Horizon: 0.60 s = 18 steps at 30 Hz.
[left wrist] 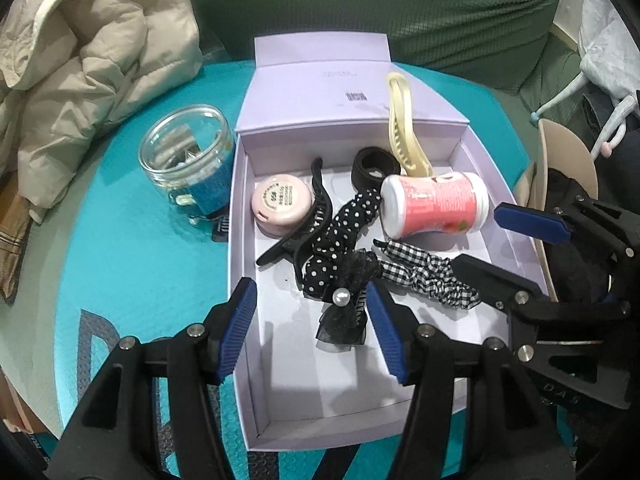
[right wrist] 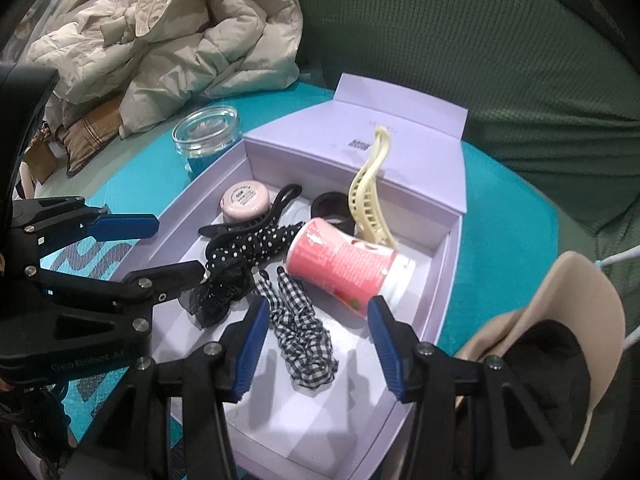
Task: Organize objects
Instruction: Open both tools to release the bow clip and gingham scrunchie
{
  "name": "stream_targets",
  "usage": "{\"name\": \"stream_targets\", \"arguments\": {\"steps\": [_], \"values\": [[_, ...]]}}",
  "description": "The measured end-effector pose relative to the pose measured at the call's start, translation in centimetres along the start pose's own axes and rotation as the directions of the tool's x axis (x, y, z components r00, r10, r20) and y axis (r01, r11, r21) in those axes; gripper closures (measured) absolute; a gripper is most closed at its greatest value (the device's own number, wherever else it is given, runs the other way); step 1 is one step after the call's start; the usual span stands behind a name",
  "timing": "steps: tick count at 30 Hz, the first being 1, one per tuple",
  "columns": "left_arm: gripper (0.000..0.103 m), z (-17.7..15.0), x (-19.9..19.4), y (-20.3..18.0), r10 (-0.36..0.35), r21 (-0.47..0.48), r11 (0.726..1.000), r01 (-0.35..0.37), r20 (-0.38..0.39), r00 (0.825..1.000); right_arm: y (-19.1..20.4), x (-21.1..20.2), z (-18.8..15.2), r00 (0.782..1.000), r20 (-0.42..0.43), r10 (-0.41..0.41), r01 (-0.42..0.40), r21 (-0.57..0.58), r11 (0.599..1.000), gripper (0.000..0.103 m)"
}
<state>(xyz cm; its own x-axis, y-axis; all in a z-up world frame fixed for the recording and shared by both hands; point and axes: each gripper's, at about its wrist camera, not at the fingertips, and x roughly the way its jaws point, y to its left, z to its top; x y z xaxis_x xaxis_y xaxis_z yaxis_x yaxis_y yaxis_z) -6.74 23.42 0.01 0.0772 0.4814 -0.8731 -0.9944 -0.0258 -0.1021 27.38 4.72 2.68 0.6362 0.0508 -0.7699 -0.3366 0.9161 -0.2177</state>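
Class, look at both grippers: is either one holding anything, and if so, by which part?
Nothing is held. The left gripper and right gripper both hang open above the lilac box, jaws empty.

The lilac box looks like matt card, smooth inside. At left, the jar is clear glossy glass. The pink bottle and cream claw clip look like smooth plastic. The gingham scrunchie is woven cloth, the black bow sheer mesh. At upper left, the beige jacket is puffy quilted fabric.
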Motion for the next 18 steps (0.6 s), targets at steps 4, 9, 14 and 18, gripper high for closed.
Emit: {"name": "stream_targets", "arguments": {"steps": [4,9,14,18], "values": [[0.042,0.2,-0.8,0.2,0.001,-0.007,1.000,-0.001,0.034,0.999,0.1,-0.8,0.3,1.000,0.026,-0.013,0.013,-0.004,1.000,0.047],[0.034,0.2,-2.1,0.5,0.027,-0.021,0.999,-0.025,0.095,0.995,0.2,-1.8,0.9,0.996,0.070,-0.049,0.050,-0.006,0.999,0.034],[0.029,0.2,-2.9,1.2,0.021,-0.055,0.998,-0.014,0.128,0.992,0.2,-3.0,1.1,0.990,0.111,-0.085,0.084,0.010,0.996,0.027],[0.029,0.1,-3.4,1.7,0.015,-0.088,0.996,-0.004,0.119,0.993,0.4,-4.3,0.9,0.981,0.147,-0.128,0.125,0.030,0.992,0.022]]}}
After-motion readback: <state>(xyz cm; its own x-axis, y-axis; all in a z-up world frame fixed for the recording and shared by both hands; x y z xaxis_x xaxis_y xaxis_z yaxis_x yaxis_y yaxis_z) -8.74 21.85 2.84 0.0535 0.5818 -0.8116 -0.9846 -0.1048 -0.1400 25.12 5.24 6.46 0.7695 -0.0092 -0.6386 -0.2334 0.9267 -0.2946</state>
